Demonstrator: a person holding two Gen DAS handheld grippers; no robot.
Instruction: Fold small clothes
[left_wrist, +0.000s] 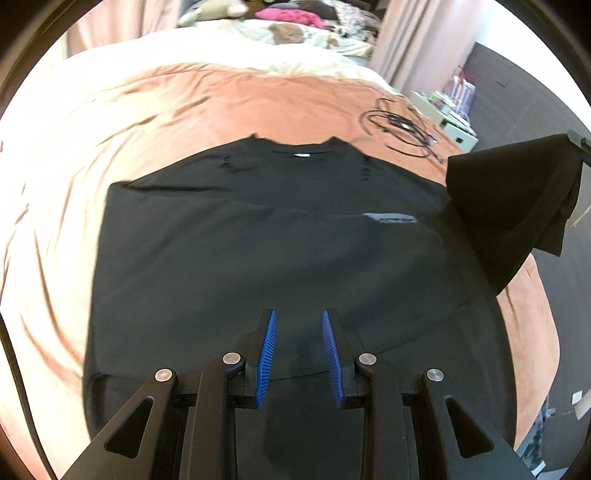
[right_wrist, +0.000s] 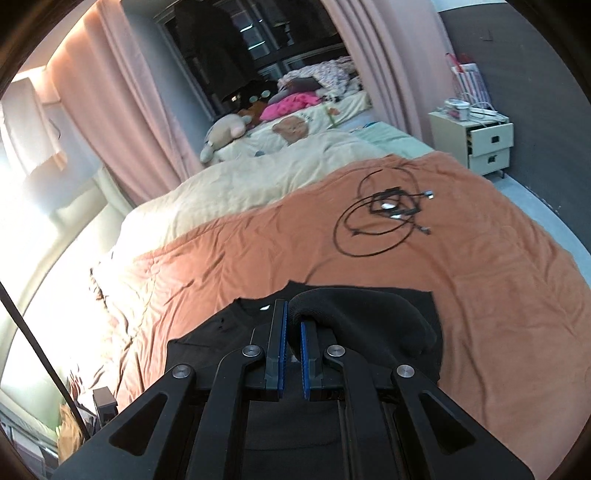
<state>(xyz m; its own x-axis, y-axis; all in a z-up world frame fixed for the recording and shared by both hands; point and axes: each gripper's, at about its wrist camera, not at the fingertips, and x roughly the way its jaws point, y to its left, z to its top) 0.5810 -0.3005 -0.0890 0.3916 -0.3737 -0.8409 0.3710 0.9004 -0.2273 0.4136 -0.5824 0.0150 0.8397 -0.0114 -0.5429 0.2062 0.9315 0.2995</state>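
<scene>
Item, nearest: left gripper (left_wrist: 299, 358), blue pads parted with nothing between them, poised above the lower body of the black T-shirt (left_wrist: 258, 258); it holds no cloth, so this side of the garment is unpinned and could drag across the bedding if the far side is pulled hard. Item: right gripper (right_wrist: 291, 350), jaws pinched tight on the shirt's right sleeve (left_wrist: 517, 206), which hangs lifted in a cone clear of the bed; only a small bunch of fabric sits between the pads, and it could slide out mid-fold, dropping the sleeve in a heap. Item: the shirt itself, spread flat, collar away from the person, on the orange blanket (left_wrist: 295, 96); the blanket is rumpled and soft, so a carried fold may land crooked or trap wrinkles. Item, beyond the collar: coiled black cable (right_wrist: 384, 218), lying apart from the shirt; a wide sweep of the sleeve could catch it. Item, farthest: cream duvet (right_wrist: 240, 184), plush toys and bedside drawers (right_wrist: 487, 144), out of likely reach.
</scene>
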